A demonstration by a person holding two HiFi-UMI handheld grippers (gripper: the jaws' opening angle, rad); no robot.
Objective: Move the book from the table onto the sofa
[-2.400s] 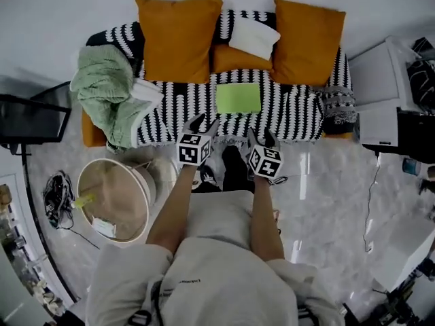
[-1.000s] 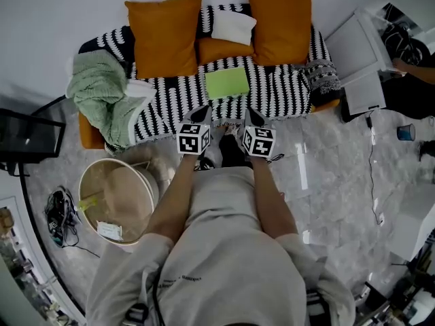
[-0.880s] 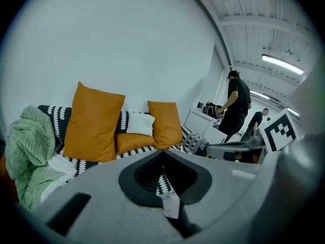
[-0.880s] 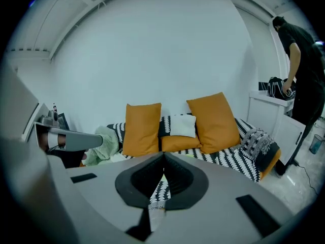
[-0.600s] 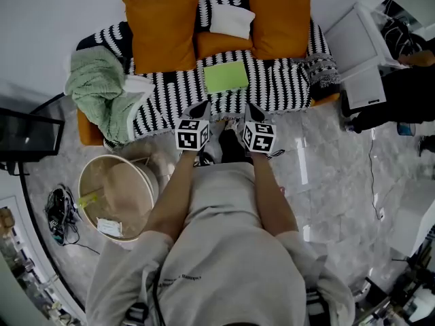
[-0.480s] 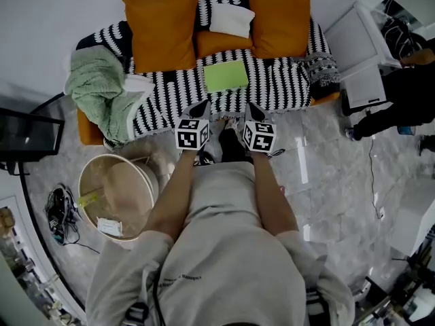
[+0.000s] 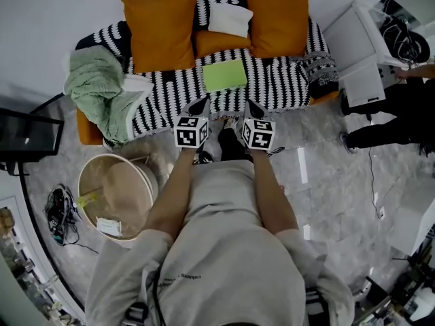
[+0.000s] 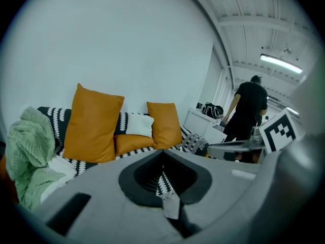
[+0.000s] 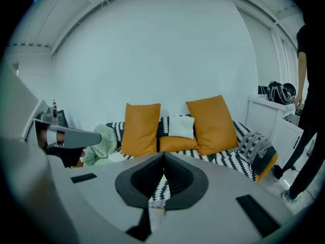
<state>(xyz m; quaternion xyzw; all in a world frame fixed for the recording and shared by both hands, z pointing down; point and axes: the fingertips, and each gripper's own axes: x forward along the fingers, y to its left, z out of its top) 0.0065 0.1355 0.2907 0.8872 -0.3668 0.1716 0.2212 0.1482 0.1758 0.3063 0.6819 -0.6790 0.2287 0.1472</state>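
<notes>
The flat lime-green book (image 7: 224, 75) lies on the black-and-white patterned throw (image 7: 285, 87) covering the orange sofa (image 7: 90, 129), in front of the orange cushions (image 7: 160, 29). The move looks complete, and only a clean finish is left. To do that well, keep both tools clear of the book, draw them straight back from the seat edge without catching the throw, and leave the book flat and well in from the edge.

The left hand-held gripper (image 7: 202, 104) and the right hand-held gripper (image 7: 250, 106) each have their jaws pressed together on nothing. They hover side by side at the sofa's front edge. The book lies just beyond them, roughly between their lines of aim, untouched. What seems to be a round pale tabletop (image 7: 112, 199) stands well apart, to the person's left.
</notes>
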